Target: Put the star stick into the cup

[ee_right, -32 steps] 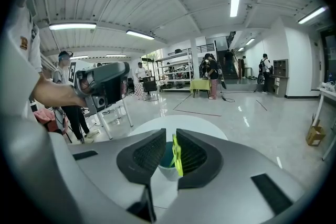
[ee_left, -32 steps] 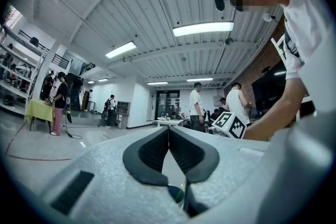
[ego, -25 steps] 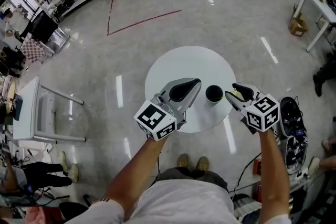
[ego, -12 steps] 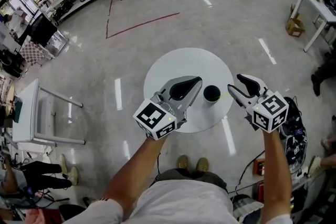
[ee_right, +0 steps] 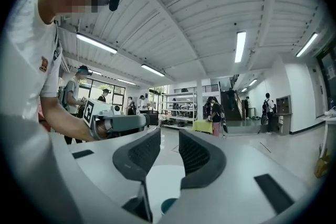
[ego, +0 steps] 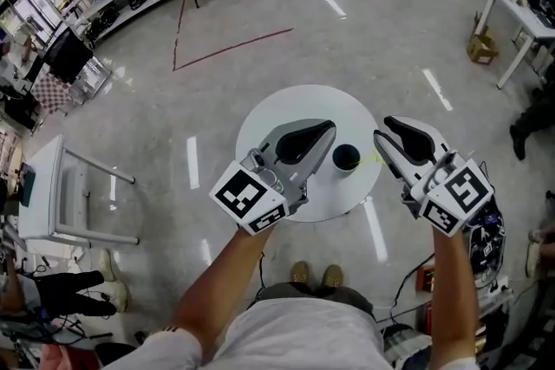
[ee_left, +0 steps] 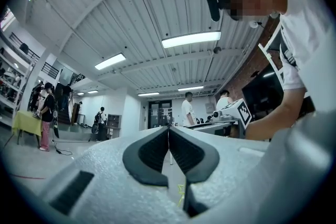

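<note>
Head view: the star stick (ego: 374, 158) shows only as a thin yellow-green sliver slanting from the cup (ego: 346, 157) toward the bench's (ego: 286, 104) right edge. It seems to be in but leaning, so a brush from either tool could tip the cup or flick the stick over that edge. Both forearms reach forward, with the left tool (ego: 328, 133) and right tool (ego: 381, 127) flanking the cup.

Left gripper view: the jaws are clenched together, empty, pointing roughly level.

Right gripper view: the jaws stand apart, having just narrowed, with nothing between them. The cup's rim (ee_right: 169, 206) sits below.
</note>
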Available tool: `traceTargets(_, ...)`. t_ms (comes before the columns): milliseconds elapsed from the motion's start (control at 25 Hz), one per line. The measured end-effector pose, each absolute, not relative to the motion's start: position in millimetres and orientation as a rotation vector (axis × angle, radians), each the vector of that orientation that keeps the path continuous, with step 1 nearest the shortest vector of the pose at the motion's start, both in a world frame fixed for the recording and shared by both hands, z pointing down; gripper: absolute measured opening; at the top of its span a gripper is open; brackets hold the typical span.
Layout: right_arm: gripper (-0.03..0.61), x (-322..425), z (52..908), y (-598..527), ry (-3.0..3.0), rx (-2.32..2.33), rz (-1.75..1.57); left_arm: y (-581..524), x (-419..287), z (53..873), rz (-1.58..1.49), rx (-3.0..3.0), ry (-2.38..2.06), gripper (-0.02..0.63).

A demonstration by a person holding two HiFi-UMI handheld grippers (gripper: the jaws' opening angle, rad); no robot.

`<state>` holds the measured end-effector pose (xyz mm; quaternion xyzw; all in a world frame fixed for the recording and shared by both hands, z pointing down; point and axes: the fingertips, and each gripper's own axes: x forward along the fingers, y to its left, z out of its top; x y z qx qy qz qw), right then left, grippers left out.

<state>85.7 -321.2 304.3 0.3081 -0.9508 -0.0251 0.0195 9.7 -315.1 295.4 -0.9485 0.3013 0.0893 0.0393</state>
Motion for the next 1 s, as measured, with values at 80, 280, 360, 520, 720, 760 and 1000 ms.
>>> traceTargets(80,0.092,83,294,-311,-2.975,0.946,-0.118,-308,13,286,0.295,-2.897,0.905,0.015)
traceTargets(280,0.035,78,271,-293,-3.014,0.943,-0.204,-297,18,270,0.333,-2.878,0.872,0.015)
traceTargets(360,0.028,77,264,-288,-3.029,0.950,-0.230,-294,19,265,0.346,-2.872,0.863,0.015)
traceTargets(520,0.020,76,253,-279,-3.066,0.961,-0.262,-285,23,259,0.364,-2.864,0.843,0.015)
traceTargets(720,0.014,72,241,-274,-3.102,0.967,-0.286,-281,24,247,0.382,-2.852,0.821,0.015)
traceTargets(760,0.012,71,240,-273,-3.105,0.969,-0.290,-279,24,245,0.385,-2.849,0.818,0.015)
traceTargets(1000,0.012,71,234,-268,-3.099,0.983,-0.299,-274,24,235,0.397,-2.842,0.806,0.015)
